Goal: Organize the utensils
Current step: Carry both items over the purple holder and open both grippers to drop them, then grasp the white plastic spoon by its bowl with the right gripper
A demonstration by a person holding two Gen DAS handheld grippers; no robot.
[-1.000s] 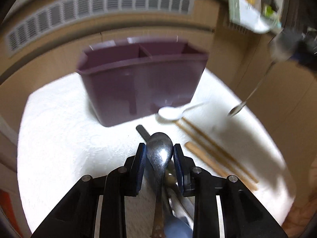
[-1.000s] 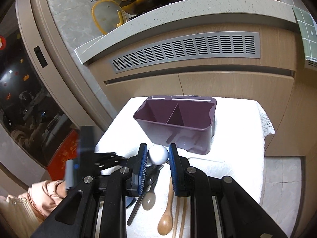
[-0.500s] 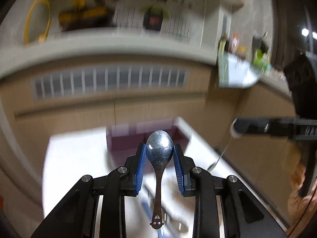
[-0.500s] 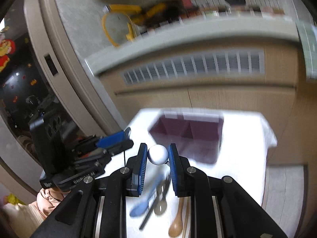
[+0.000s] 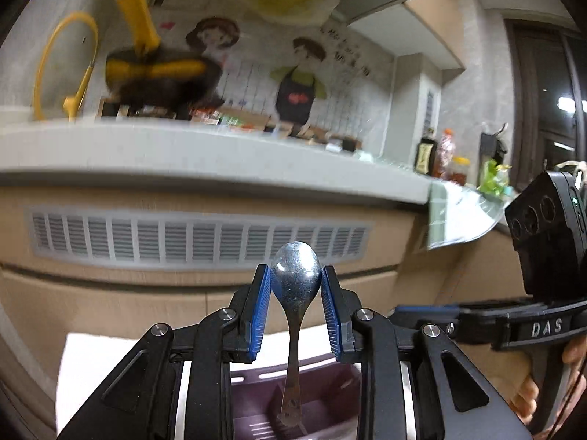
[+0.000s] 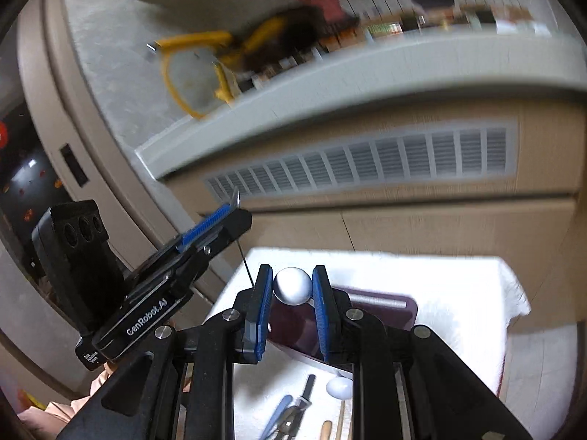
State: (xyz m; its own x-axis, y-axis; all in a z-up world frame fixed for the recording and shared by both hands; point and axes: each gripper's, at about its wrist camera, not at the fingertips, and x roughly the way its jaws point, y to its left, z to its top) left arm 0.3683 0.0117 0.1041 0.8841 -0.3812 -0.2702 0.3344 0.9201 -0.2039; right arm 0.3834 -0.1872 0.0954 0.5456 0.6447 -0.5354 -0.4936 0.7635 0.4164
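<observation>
Kitchen cabinetry with a long vent grille (image 5: 198, 238) fills the background, a grey counter above it. Below lies the white-clothed tabletop (image 6: 458, 300), carrying the purple divided caddy (image 6: 385, 308). More utensils (image 6: 293, 410) wait on the cloth near its front edge. Left tongs (image 5: 296, 286) pinch a steel spoon (image 5: 295, 278) by its bowl, handle dangling over the caddy. Right tongs (image 6: 292, 288) clamp a white spoon bowl (image 6: 292, 286); its handle is hidden. Both grips sit on curved, slick bowls, so a spoon could likely swing, slip or strike the caddy rim. With both tongs near the caddy, they might also collide.
</observation>
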